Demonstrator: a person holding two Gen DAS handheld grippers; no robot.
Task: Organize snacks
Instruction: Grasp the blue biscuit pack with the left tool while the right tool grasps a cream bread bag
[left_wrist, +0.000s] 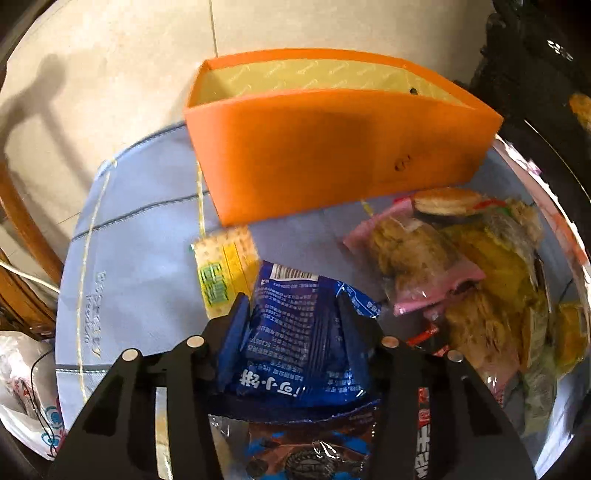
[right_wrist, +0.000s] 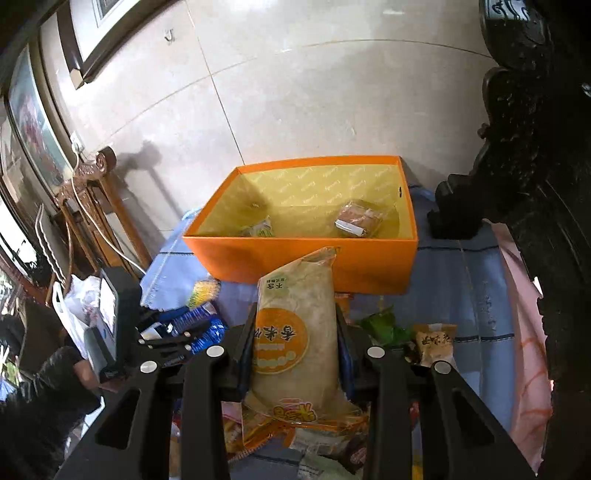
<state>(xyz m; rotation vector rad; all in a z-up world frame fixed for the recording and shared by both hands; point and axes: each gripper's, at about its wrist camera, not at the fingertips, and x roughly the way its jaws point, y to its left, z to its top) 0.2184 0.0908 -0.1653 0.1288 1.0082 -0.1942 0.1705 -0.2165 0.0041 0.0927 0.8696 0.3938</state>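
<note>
Snacks: left gripper (left_wrist: 291, 306) pinches blue foil snack packet (left_wrist: 295, 332) near open orange cardboard box (right_wrist: 303, 254); right gripper (right_wrist: 295, 328) pinches tan rice-cracker bag w/ orange label (right_wrist: 295, 332) just before box.

The orange box (right_wrist: 301, 254) stands open-topped at the far side of the blue cloth (left_wrist: 147, 258), its floor mostly bare between two small packets, one near each end (right_wrist: 258, 229) (right_wrist: 356, 219). Its near wall stands as a barrier. A snack pile (left_wrist: 480, 277) crowds the cloth's right; dark carved furniture (right_wrist: 517, 184) closes that flank. The cloth's left lies free.
</note>
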